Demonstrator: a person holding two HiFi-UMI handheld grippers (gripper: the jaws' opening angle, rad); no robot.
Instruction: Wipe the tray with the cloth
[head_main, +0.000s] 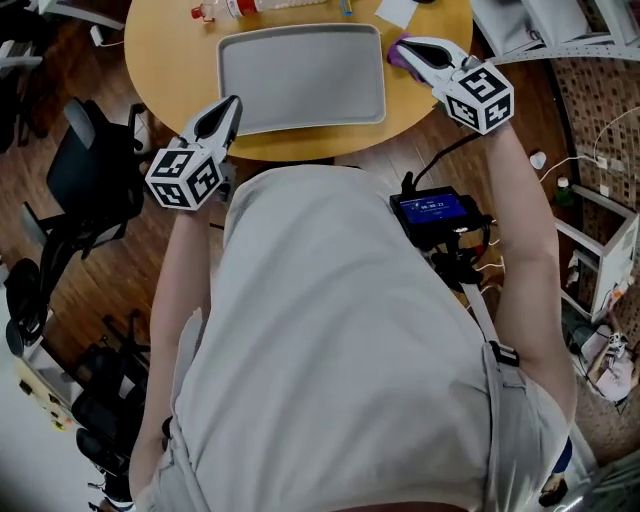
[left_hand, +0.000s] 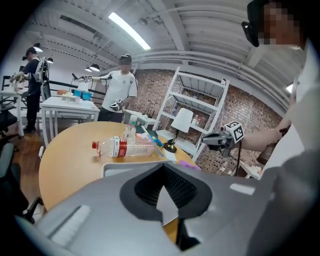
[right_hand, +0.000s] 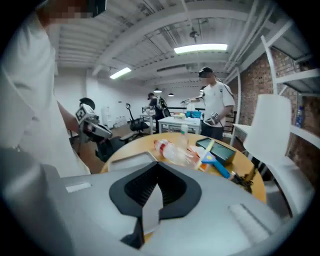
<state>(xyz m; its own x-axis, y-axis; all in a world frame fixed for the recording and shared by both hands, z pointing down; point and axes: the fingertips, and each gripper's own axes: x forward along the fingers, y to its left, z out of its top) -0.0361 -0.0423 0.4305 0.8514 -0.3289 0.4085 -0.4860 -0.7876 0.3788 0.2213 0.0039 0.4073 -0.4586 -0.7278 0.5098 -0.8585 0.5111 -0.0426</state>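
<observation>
Round wooden surface (head_main: 170, 60), head view looking down. Grey tray (head_main: 300, 75) lies flat near its near edge, bare inside. Purple cloth (head_main: 393, 58) sits bunched on the surface just beside the tray's far right corner; also seen in the left gripper view (left_hand: 187, 165), past the tray.

Right tool (head_main: 402, 44): above the cloth, raised off the surface, jaws clenched together, nothing between them. Left tool (head_main: 230, 106): at the tray's near left corner, over the surface edge, jaws likewise clenched, empty.

Clear plastic bottle (head_main: 255, 8) with red label lies on its side at the far edge, beyond the tray. Dark office chair (head_main: 90, 180) on the wood floor, left of the surface.
</observation>
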